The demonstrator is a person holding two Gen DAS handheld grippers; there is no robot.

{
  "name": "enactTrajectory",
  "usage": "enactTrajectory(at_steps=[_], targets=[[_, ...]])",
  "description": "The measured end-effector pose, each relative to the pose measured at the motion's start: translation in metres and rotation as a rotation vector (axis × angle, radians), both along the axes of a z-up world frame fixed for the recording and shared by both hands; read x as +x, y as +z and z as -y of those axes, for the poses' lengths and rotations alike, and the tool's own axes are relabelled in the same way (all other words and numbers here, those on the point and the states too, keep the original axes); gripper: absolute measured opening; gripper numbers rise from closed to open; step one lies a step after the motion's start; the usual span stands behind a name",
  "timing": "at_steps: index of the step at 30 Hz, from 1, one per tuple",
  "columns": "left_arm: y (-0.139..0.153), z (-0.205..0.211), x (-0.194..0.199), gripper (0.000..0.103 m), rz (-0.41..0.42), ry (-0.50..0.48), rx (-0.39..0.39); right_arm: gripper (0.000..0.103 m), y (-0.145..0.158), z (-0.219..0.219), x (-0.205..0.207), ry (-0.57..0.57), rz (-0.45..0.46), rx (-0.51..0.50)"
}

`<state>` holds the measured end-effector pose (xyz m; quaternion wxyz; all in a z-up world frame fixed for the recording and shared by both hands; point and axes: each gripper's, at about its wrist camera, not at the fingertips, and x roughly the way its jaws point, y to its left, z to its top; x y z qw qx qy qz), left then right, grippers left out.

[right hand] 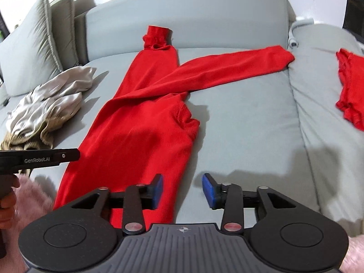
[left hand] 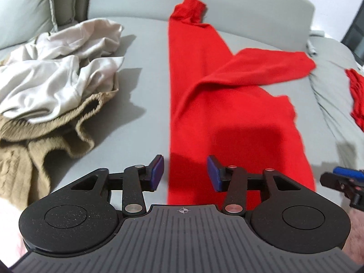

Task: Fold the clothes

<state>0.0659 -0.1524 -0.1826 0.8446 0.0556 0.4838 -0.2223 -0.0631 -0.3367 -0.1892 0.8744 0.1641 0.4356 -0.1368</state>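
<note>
Red sweater lies flat on the grey sofa, folded lengthwise into a narrow strip, one sleeve angled out to the right. My left gripper hovers over its hem, fingers spread, gripping nothing. My right gripper straddles the hem's right edge, fingers likewise apart and empty. Crumpled satiny beige fabric sits atop a tan ribbed knit leftward. Another red garment is cut off at right.

Plain red sweater, grey sofa, cream satin garment, tan knit, blue-padded black tongs.
</note>
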Motion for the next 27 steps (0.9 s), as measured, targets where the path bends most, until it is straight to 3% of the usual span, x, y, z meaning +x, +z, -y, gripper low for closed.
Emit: enactTrajectory(at_steps=[7,13,14,15,16,17,19,20,22,24,27], targets=[[-0.020,0.015,0.018,0.053,0.040,-0.037,0.062,0.046,-0.029,0.019,0.030,-0.059,-0.024,0.096],[-0.029,0.024,0.027,0.053,0.070,-0.046,0.055,0.046,-0.034,0.015,0.049,-0.030,-0.029,0.078],[-0.030,0.027,0.028,0.053,0.076,-0.053,0.061,0.045,-0.035,0.015,0.052,-0.025,-0.030,0.075],[-0.032,0.029,0.029,0.053,0.082,-0.060,0.068,0.036,-0.036,0.014,0.055,-0.020,-0.031,0.072],[-0.033,0.032,0.029,0.048,0.088,-0.067,0.074,0.027,-0.036,0.014,0.058,-0.015,-0.031,0.069],[-0.035,0.033,0.030,0.032,0.091,-0.070,0.080,0.012,-0.037,0.013,0.061,-0.010,-0.032,0.066],[-0.035,0.034,0.029,0.008,0.094,-0.071,0.091,0.008,-0.037,0.012,0.064,-0.004,-0.036,0.050],[-0.035,0.034,0.028,0.003,0.099,-0.065,0.096,0.007,-0.034,0.009,0.062,-0.004,-0.041,0.022],[-0.035,0.032,0.026,0.003,0.103,-0.036,0.122,0.006,-0.028,0.004,0.059,-0.009,-0.054,-0.027],[-0.040,0.034,0.026,0.004,0.098,-0.046,0.141,0.006,-0.033,0.010,0.053,-0.046,-0.081,0.006],[-0.039,0.035,0.027,0.014,0.108,-0.035,0.151,0.013,-0.033,0.013,0.058,-0.021,-0.104,0.014]])
